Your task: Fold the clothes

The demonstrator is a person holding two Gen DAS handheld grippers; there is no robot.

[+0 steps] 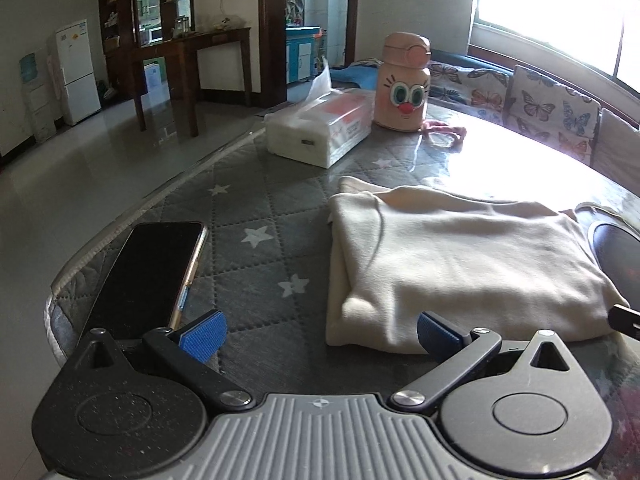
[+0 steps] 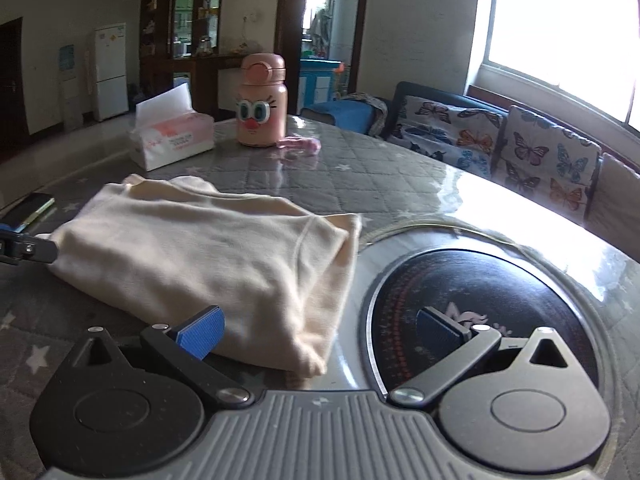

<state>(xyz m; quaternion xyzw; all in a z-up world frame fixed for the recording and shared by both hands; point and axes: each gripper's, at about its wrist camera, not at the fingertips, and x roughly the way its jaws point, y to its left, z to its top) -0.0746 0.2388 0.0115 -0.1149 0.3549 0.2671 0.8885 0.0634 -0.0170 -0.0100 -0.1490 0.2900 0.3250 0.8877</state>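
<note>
The quilted grey tabletop [image 1: 260, 216] carries a folded cream garment [image 1: 452, 264] near its front edge, beside a dark round inset [image 2: 484, 300]. The left gripper [image 1: 320, 334] hovers low at the garment's near left corner, jaws released and empty. The right gripper [image 2: 320, 330] hovers level at its near right corner, jaws likewise spread, gripping nothing.

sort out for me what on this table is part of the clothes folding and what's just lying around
Part of the job:
cream garment, lying folded on the table
left gripper, open
right gripper, open

Just lying about:
phone
tissue pack
pink cartoon bottle
pink strap beside the bottle
</note>
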